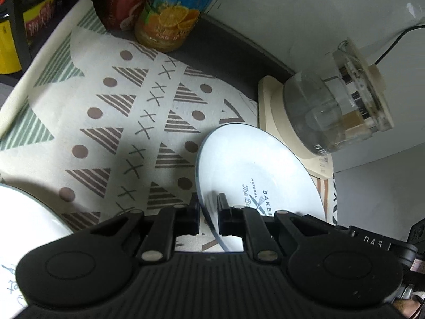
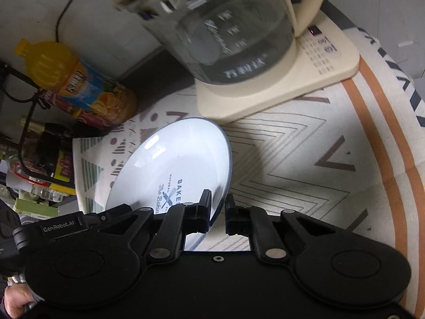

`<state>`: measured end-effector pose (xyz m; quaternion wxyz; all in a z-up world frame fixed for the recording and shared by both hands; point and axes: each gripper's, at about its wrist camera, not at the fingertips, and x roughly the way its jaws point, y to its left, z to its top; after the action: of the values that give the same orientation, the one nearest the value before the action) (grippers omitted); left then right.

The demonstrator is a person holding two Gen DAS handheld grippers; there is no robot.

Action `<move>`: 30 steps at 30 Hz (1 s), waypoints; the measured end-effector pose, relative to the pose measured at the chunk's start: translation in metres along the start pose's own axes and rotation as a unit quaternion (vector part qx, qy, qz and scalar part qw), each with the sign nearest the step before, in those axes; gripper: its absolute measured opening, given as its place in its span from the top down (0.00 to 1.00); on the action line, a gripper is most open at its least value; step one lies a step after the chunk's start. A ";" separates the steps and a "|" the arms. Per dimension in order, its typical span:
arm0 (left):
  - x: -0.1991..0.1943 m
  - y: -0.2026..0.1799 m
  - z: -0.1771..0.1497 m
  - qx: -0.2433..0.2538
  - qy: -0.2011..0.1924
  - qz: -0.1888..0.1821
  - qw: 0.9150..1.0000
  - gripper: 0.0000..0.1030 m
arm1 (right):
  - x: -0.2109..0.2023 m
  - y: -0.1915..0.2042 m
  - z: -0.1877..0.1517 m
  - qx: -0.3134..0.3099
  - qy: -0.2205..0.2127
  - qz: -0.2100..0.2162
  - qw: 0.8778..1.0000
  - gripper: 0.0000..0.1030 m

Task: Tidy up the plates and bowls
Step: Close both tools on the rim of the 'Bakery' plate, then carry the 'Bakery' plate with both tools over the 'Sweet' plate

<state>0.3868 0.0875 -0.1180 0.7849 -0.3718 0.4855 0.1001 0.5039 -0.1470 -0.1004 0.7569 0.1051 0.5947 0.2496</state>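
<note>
A pale blue plate (image 1: 255,170) printed with "BAKER" is tilted above the patterned mat, held on two opposite edges. My left gripper (image 1: 209,207) is shut on its left rim, one finger over the plate's face and the other beneath. In the right wrist view the same plate (image 2: 170,159) has my right gripper (image 2: 217,204) shut on its right rim. A second white dish (image 1: 24,212) with a dark rim lies at the lower left of the left wrist view, partly hidden by the gripper body.
A glass kettle (image 2: 233,34) on a cream base (image 2: 305,85) stands close behind the plate. An orange juice bottle (image 1: 170,13) and a red can (image 1: 124,2) stand at the back by the wall. A patterned mat (image 1: 111,111) covers the counter. Black cables (image 2: 26,122) and packets crowd the left.
</note>
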 end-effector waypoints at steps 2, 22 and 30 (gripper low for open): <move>-0.006 0.001 0.000 0.004 -0.002 -0.003 1.000 0.90 | -0.006 0.007 -0.002 -0.003 -0.007 -0.004 1.000 0.90; -0.077 0.059 -0.008 0.016 -0.019 -0.024 0.999 0.90 | -0.026 0.076 -0.057 -0.008 -0.045 -0.006 0.999 0.90; -0.099 0.092 -0.016 0.003 -0.024 -0.018 1.000 0.90 | -0.020 0.108 -0.085 -0.025 -0.042 -0.006 0.999 0.90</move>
<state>0.2781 0.1619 -0.0837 0.7991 -0.3760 0.4597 0.0935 0.3921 -0.0766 -0.0576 0.7850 0.0928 0.5567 0.2555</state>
